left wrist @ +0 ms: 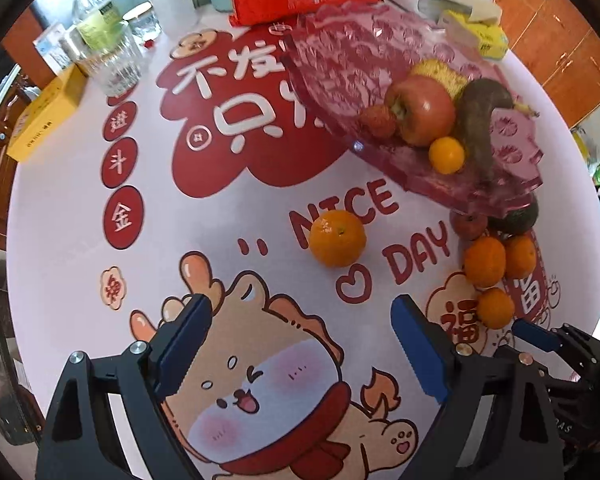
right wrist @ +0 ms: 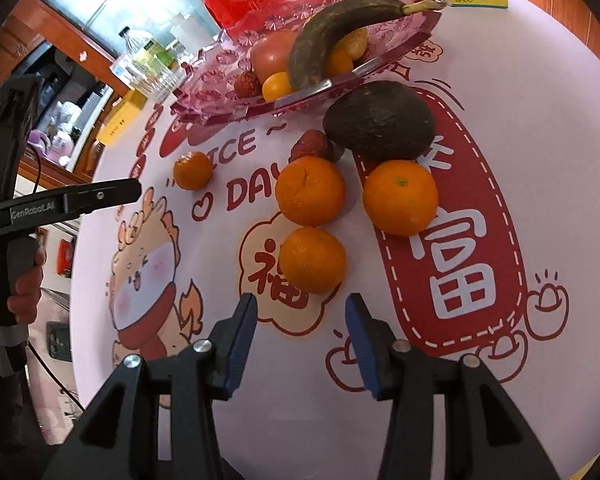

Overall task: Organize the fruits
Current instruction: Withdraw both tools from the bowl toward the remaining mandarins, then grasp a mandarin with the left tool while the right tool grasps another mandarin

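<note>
banana in tray; avocado before tray.

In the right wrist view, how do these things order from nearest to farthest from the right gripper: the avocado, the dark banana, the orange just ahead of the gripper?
From the right gripper:
1. Orange, directly ahead on the table.
2. Avocado, farther back, slightly right, beside the pink tray.
3. Dark banana, farthest, lying in the tray.

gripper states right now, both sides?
Left gripper: open wide, nothing between the jaws.
Right gripper: open, narrower gap, holding nothing; the nearest orange lies just ahead of it.
</note>
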`<state>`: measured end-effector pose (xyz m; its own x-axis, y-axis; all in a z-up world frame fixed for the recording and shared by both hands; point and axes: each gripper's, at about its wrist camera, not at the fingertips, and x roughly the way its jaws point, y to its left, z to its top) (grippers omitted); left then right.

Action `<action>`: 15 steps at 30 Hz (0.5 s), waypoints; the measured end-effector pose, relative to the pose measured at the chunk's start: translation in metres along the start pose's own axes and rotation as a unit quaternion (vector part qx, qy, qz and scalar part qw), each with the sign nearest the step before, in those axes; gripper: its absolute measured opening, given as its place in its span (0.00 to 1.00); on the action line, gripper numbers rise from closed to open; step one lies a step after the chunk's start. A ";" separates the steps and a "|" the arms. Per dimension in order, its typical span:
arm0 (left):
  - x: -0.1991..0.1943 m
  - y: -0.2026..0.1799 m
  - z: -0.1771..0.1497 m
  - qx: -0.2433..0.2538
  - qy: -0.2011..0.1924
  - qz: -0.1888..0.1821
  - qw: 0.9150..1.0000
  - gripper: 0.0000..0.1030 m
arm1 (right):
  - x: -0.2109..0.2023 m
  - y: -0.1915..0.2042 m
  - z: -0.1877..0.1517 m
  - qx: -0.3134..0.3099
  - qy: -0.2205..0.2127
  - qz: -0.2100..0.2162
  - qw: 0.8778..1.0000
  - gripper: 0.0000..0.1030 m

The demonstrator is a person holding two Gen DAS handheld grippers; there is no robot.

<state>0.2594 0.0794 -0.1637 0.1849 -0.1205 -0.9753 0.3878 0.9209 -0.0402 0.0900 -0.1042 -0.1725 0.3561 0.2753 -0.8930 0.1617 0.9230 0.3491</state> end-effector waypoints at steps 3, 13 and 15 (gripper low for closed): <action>0.012 0.000 0.002 0.005 0.004 -0.001 1.000 0.87 | 0.006 0.006 0.001 -0.011 0.008 -0.018 1.000 0.45; 0.041 -0.005 0.012 0.008 -0.013 -0.017 1.000 0.87 | 0.021 0.021 0.008 -0.043 0.010 -0.068 0.997 0.45; 0.046 -0.006 0.013 0.006 -0.017 -0.021 1.000 0.87 | 0.022 0.022 0.010 -0.047 0.006 -0.082 0.996 0.45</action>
<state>0.2773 0.0634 -0.2051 0.1983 -0.1708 -0.9651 0.4066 0.9103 -0.0776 0.1110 -0.0804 -0.1819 0.3209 0.1215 -0.9393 0.1297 0.9767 0.1707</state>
